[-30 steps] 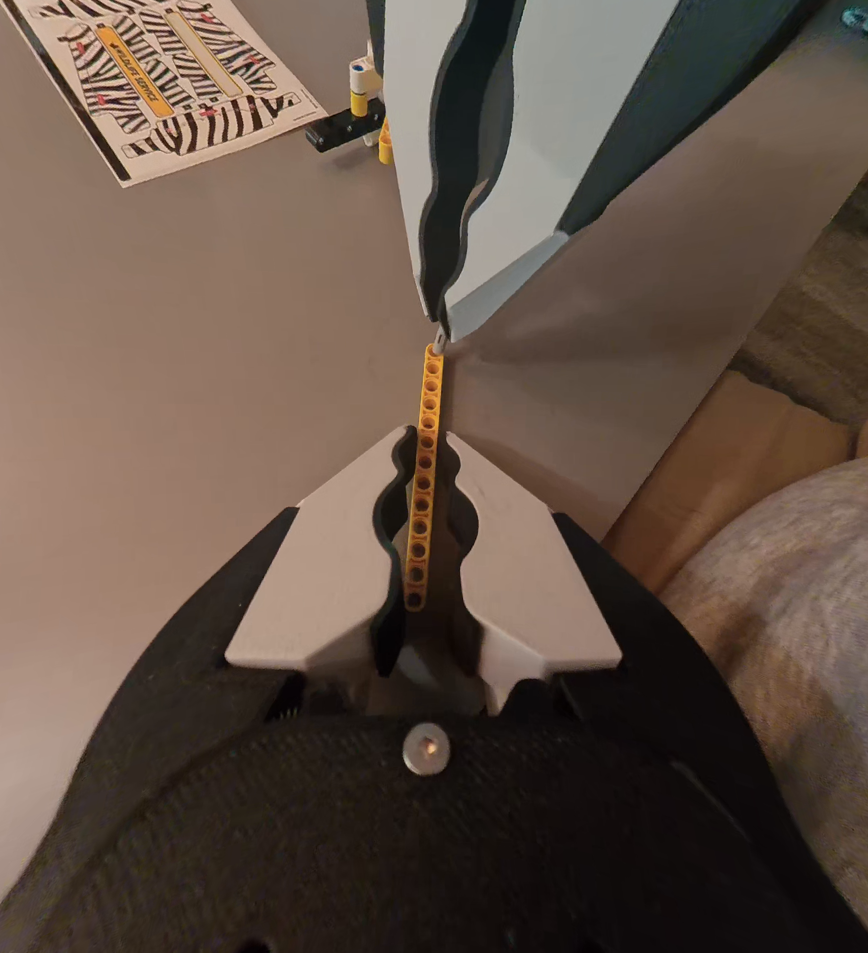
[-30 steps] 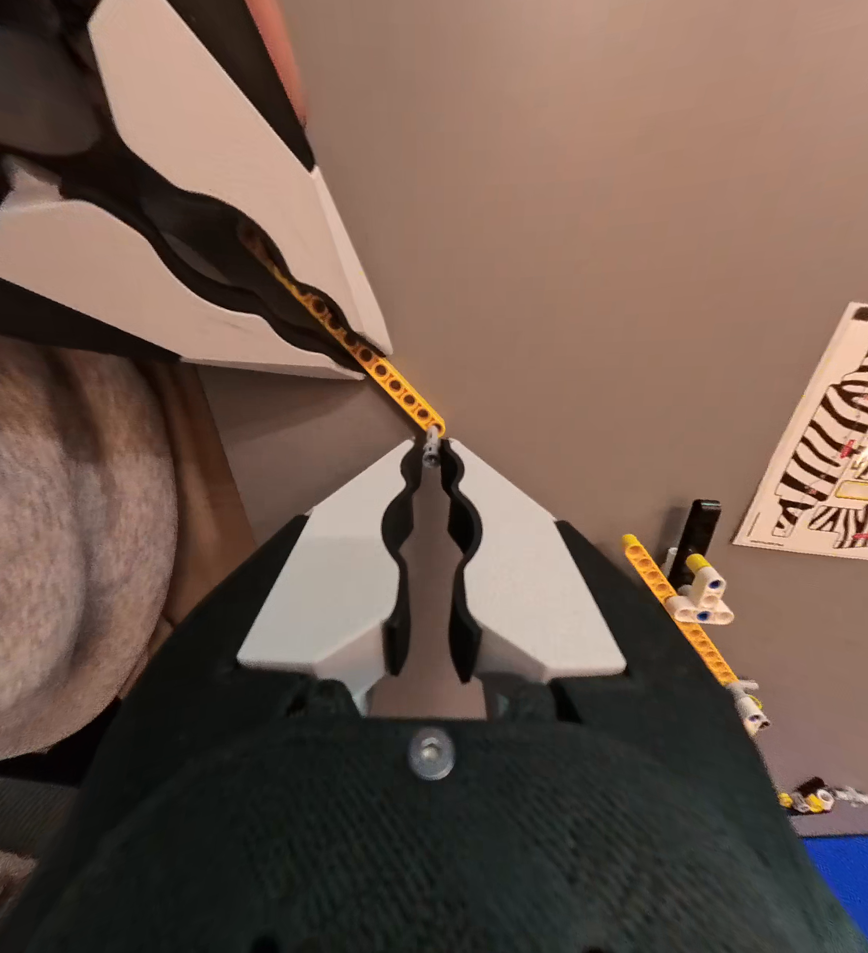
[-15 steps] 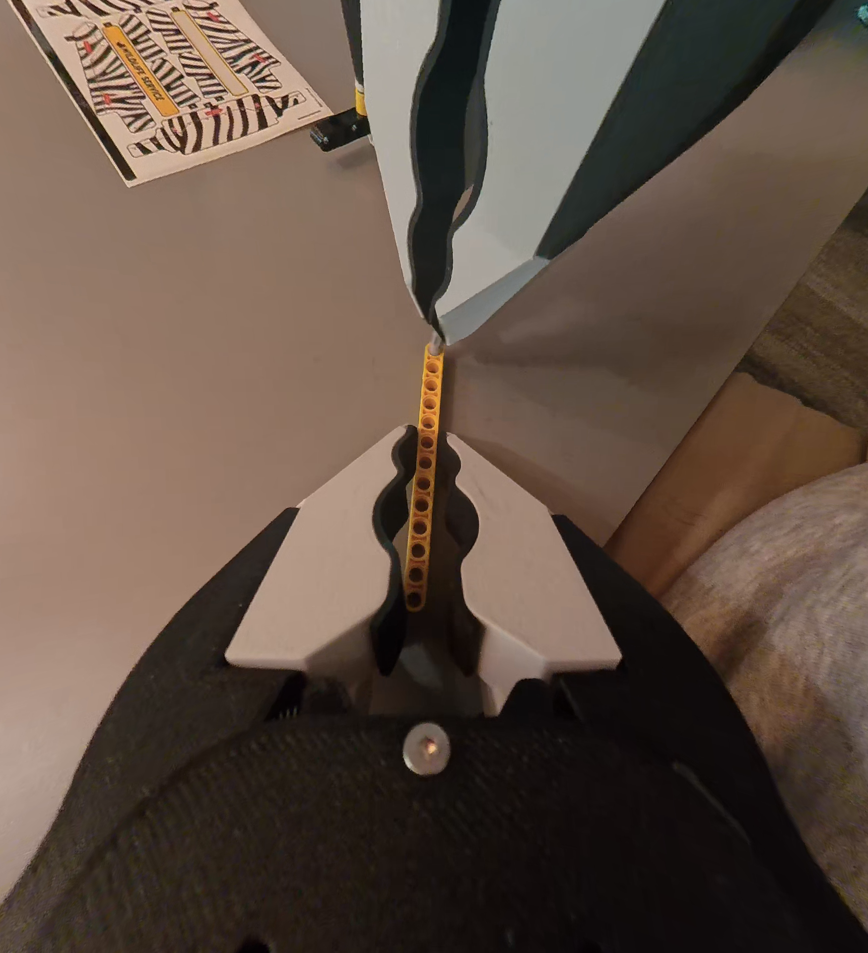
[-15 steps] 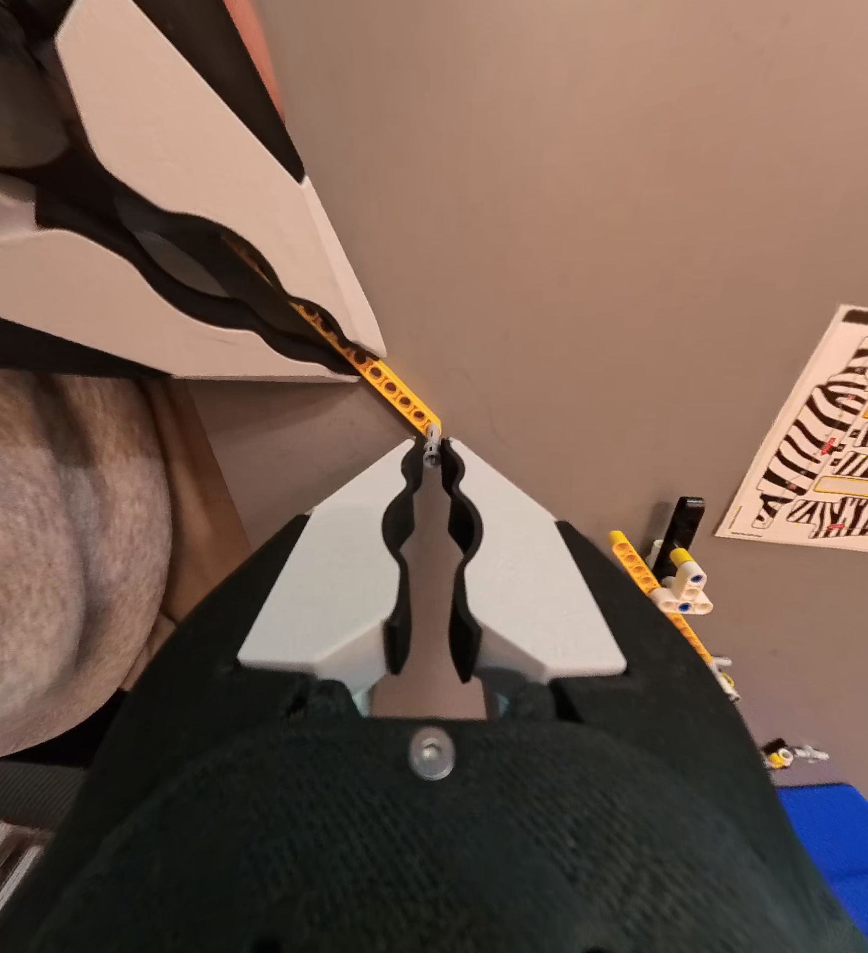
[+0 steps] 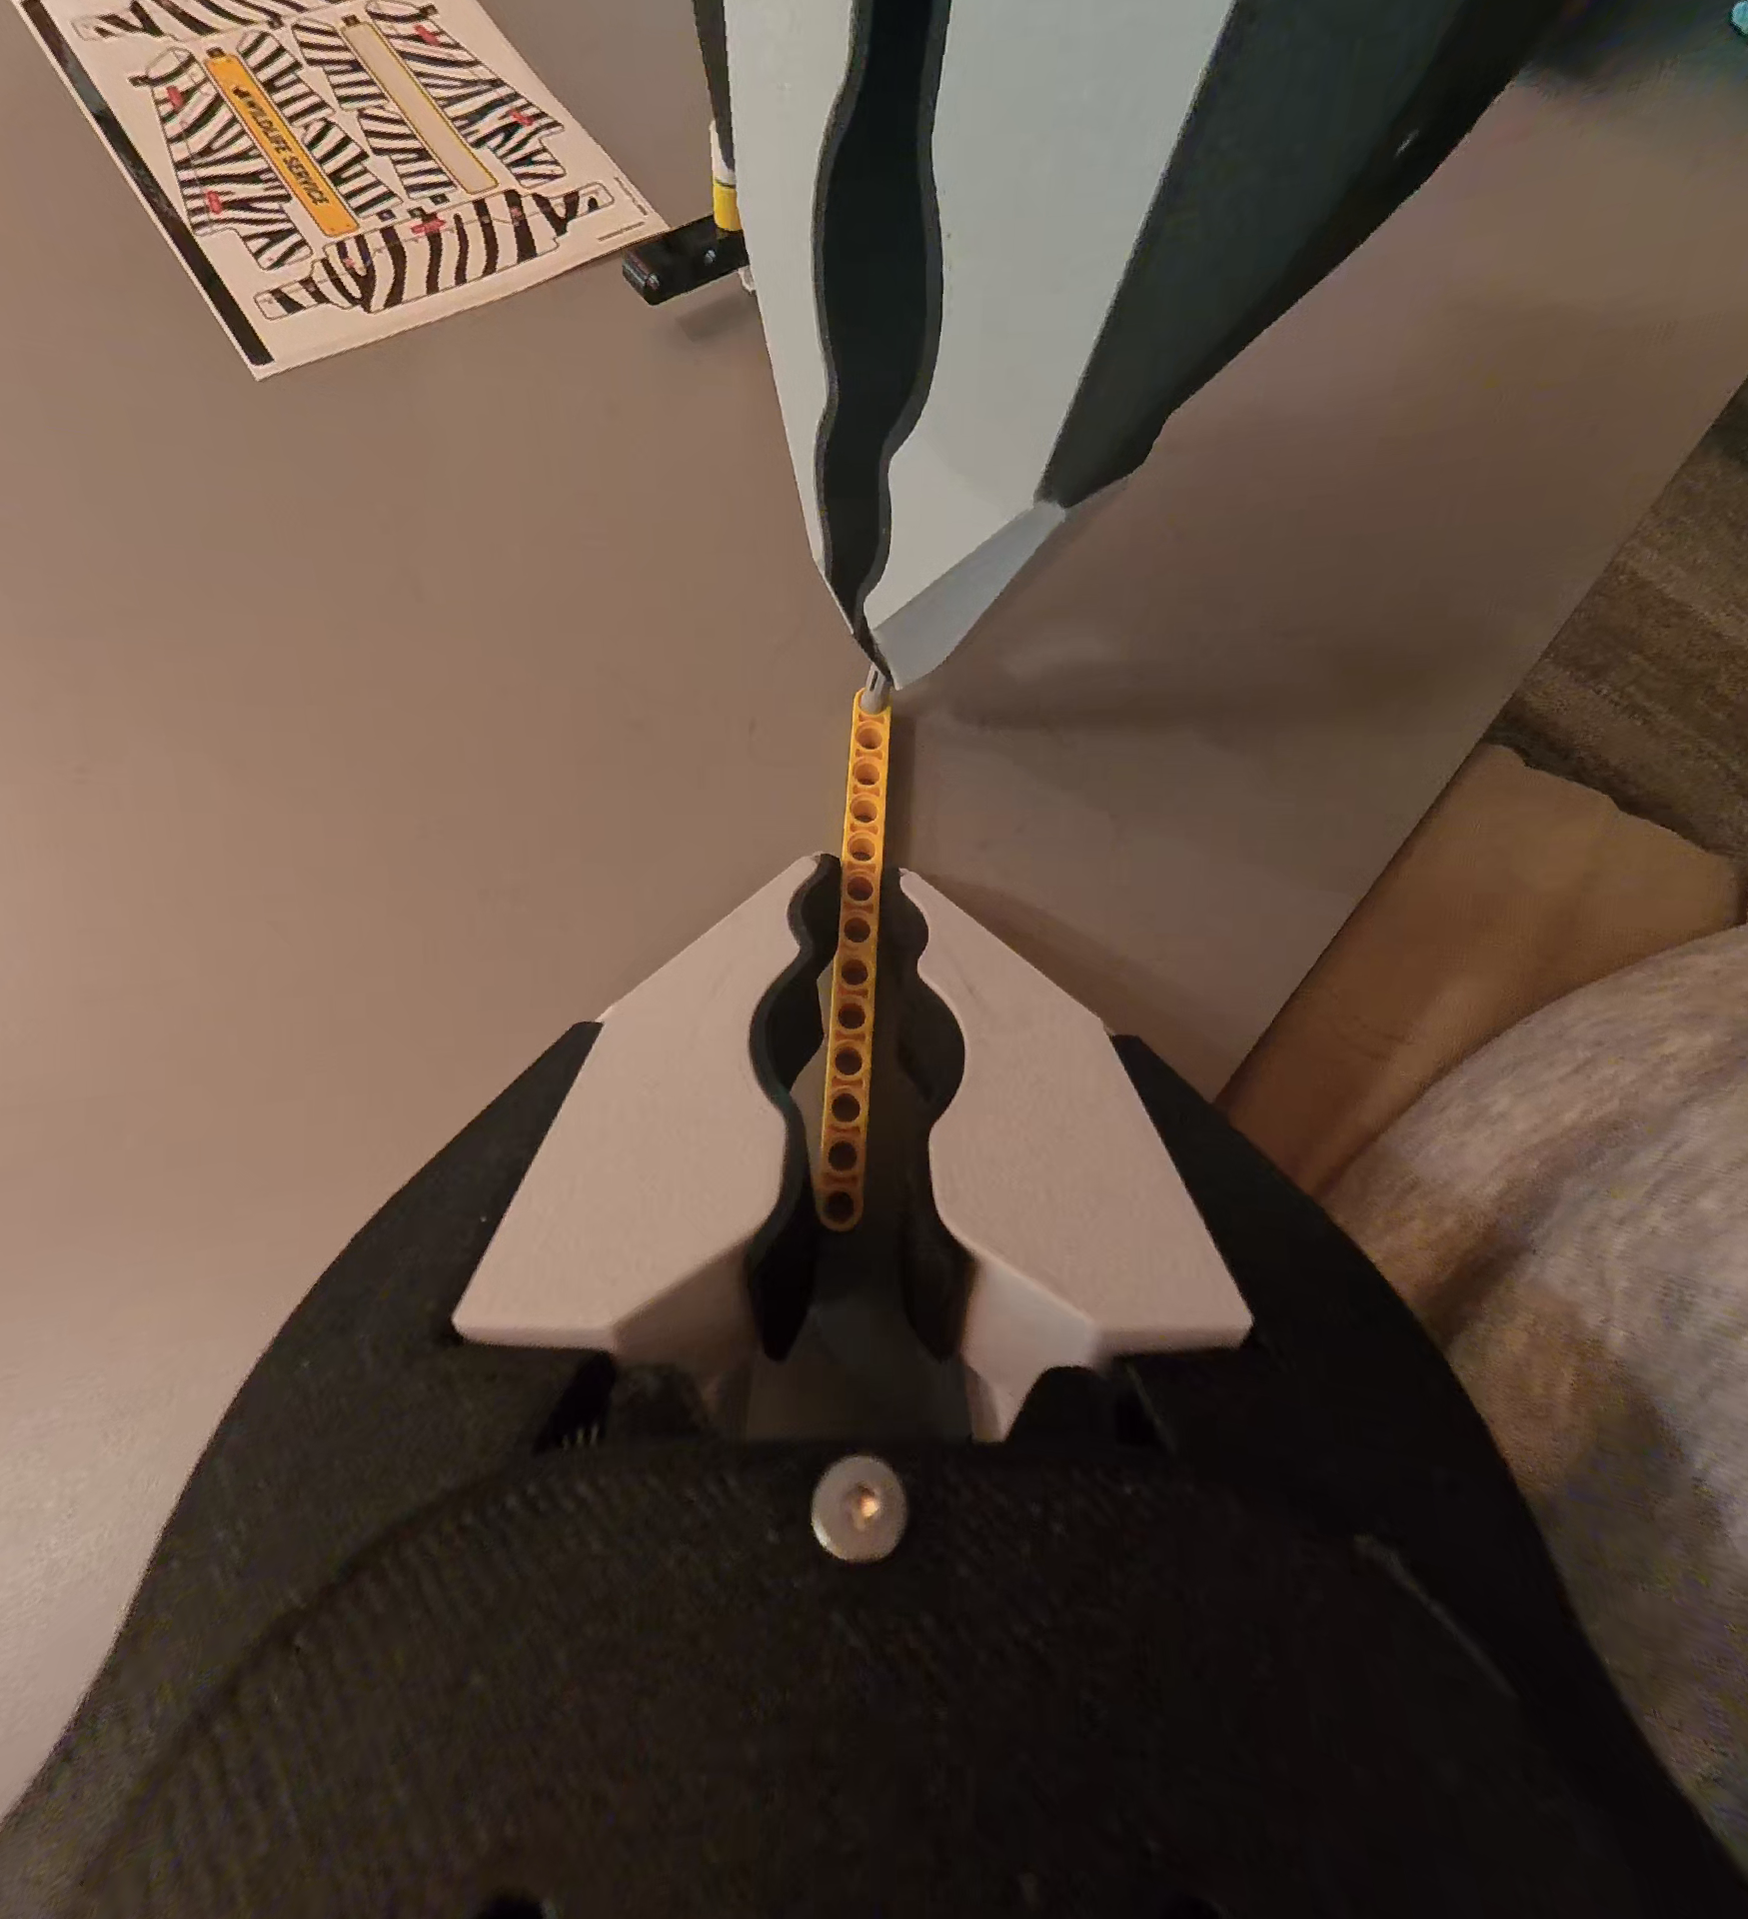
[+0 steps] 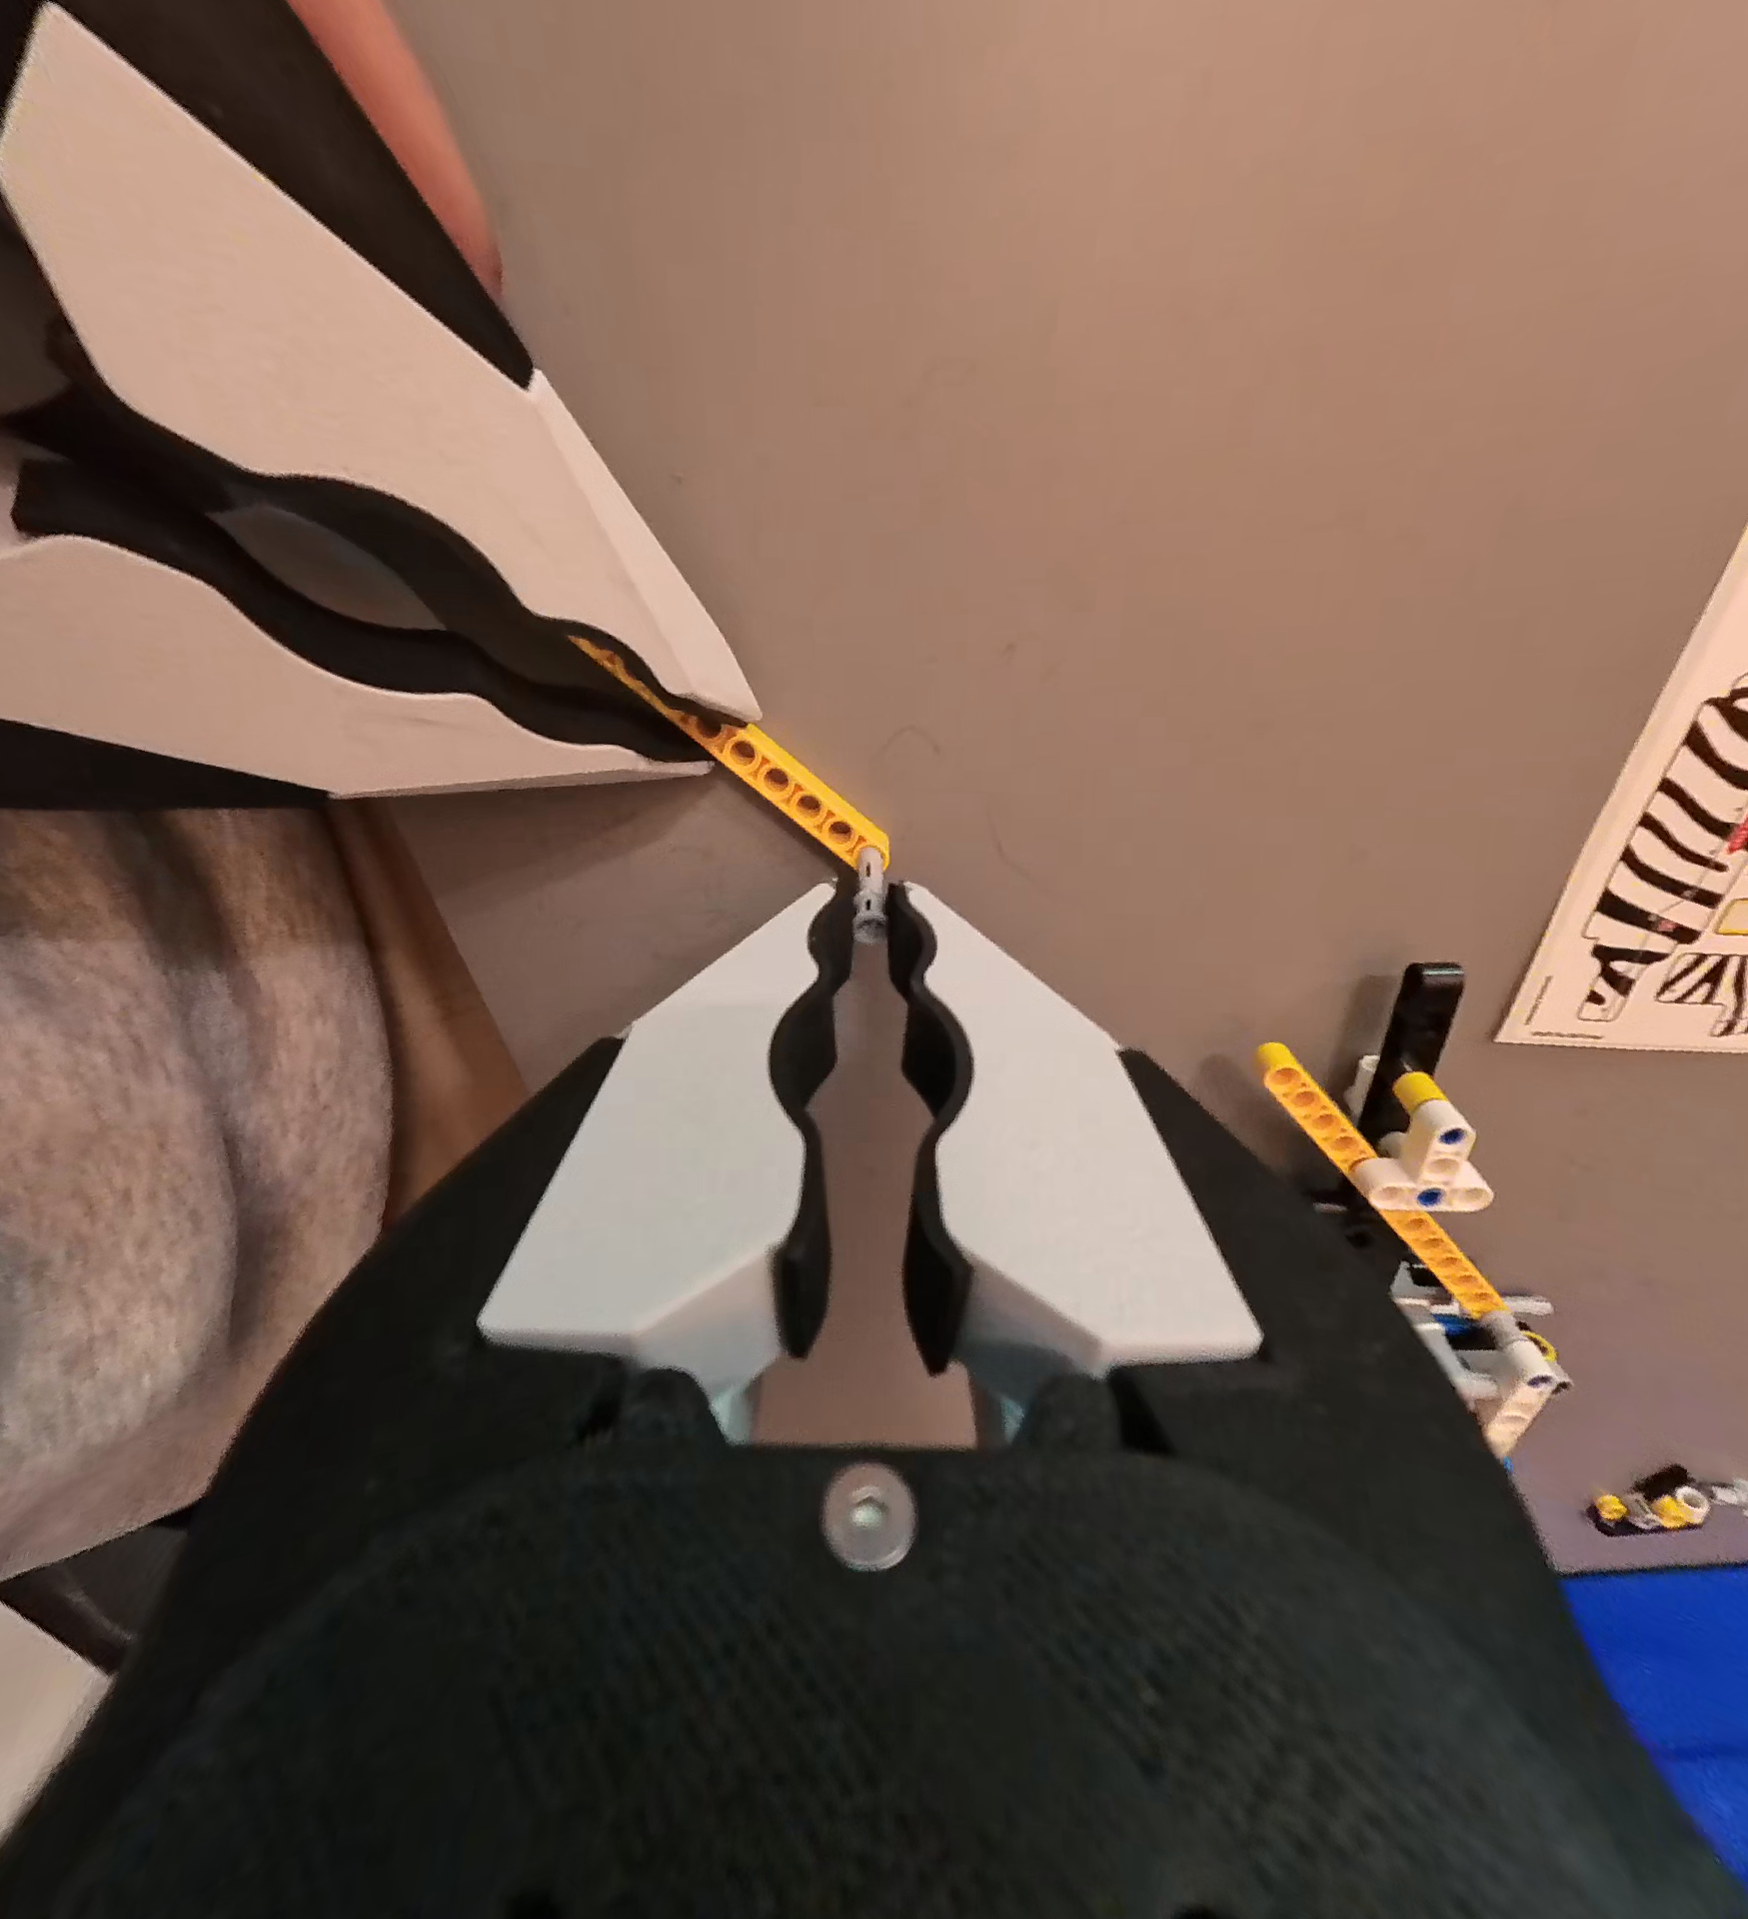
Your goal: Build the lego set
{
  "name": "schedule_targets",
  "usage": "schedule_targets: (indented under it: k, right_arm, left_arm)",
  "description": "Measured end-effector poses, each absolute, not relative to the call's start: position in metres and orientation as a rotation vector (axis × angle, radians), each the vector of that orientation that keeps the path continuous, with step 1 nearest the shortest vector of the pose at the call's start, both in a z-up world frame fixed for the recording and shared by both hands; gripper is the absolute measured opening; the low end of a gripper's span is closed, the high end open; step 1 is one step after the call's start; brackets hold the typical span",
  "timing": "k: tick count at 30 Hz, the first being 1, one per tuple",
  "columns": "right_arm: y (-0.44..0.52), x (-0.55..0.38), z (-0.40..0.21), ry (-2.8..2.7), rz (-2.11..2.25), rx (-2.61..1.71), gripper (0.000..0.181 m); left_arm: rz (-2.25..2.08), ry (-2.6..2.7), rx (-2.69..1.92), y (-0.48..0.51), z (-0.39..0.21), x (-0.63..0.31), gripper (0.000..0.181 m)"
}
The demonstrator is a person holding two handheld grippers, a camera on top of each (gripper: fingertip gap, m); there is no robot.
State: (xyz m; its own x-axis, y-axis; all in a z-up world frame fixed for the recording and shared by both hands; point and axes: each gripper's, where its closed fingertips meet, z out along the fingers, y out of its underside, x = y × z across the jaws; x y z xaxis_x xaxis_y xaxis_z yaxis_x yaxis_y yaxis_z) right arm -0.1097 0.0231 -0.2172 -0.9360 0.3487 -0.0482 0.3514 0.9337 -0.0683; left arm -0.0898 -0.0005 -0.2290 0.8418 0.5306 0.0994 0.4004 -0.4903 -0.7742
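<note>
My left gripper is shut on a long yellow beam with holes, which sticks out forward above the grey table. My right gripper is shut on a small grey pin and holds it against the last hole at the beam's far end. In the left wrist view the right gripper comes down from above with the pin at the beam's tip. In the right wrist view the left gripper reaches in from the upper left.
A zebra-striped sticker sheet lies on the table. A partly built assembly with a yellow beam, white connectors and a black piece lies at the right, with small loose parts and a blue surface beyond. A person's grey sleeve is near the table edge. Across from one pair of fingers to the other is roughly 4 cm. The right tips stand about 12 cm off the black piece.
Both grippers keep their grips with the pin at the beam's end. The right gripper has shifted slightly, so the left gripper looms larger and nearer in its view.
</note>
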Motion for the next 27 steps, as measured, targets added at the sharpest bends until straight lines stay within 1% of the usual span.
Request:
schedule_targets:
  k: [1,13,21,27]
  right_arm:
    - [0.0232,-0.1098,-0.2173,3.055,-0.121,0.56,0.004]
    - [0.0222,-0.1115,-0.2171,3.055,-0.093,0.641,0.004]
    - [0.0215,-0.1121,-0.2171,2.958,-0.114,0.858,0.004]
    - [0.0209,-0.1124,-0.2172,2.94,-0.104,0.909,0.004]
  left_arm:
    - [0.191,-0.676,-2.15,-0.0005,-0.2291,-0.0897,0.007]
    - [0.199,-0.676,-2.152,0.0003,-0.229,-0.0896,0.007]
    - [0.202,-0.679,-2.152,0.0005,-0.2289,-0.0897,0.007]
    - [0.21,-0.673,-2.157,0.0003,-0.2292,-0.0896,0.007]
